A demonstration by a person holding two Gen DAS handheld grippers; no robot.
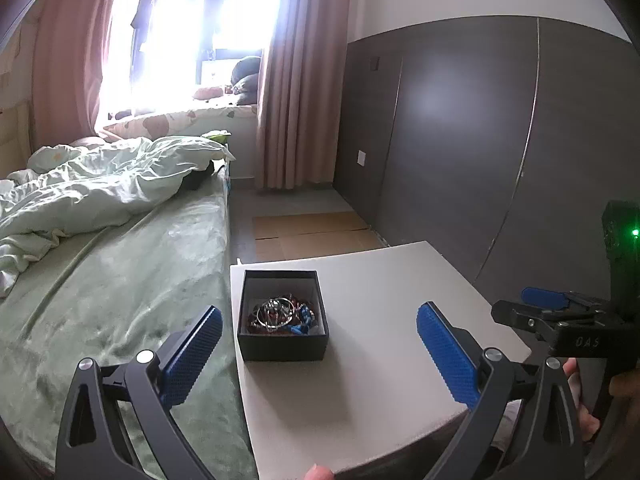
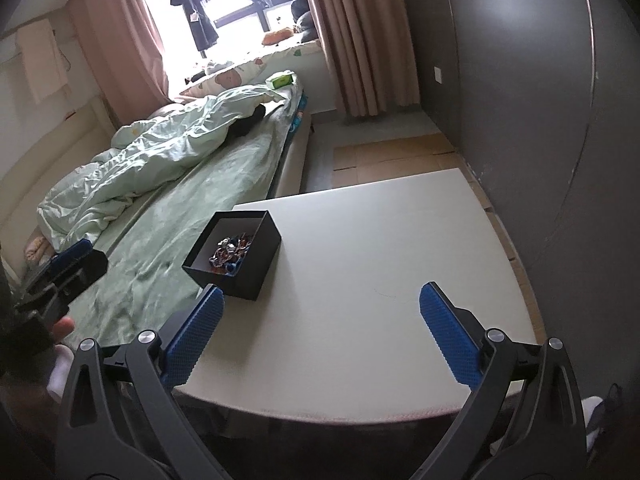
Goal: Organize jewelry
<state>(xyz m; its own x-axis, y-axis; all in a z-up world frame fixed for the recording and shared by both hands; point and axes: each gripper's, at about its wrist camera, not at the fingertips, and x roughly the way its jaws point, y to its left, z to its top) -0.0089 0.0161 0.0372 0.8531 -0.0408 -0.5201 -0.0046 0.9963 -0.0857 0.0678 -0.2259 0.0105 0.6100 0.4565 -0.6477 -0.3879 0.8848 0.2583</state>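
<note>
A black open box stands at the left edge of a white table. Inside lies a tangle of jewelry: silver rings, red and blue beads. My left gripper is open and empty, held above the table's near side, its jaws spread either side of the box. In the right wrist view the box and jewelry sit ahead to the left. My right gripper is open and empty over the table's front part.
A bed with green sheet and rumpled duvet adjoins the table's left side. A dark wardrobe wall runs on the right. Cardboard sheets lie on the floor beyond the table. The right gripper shows at the left view's right edge.
</note>
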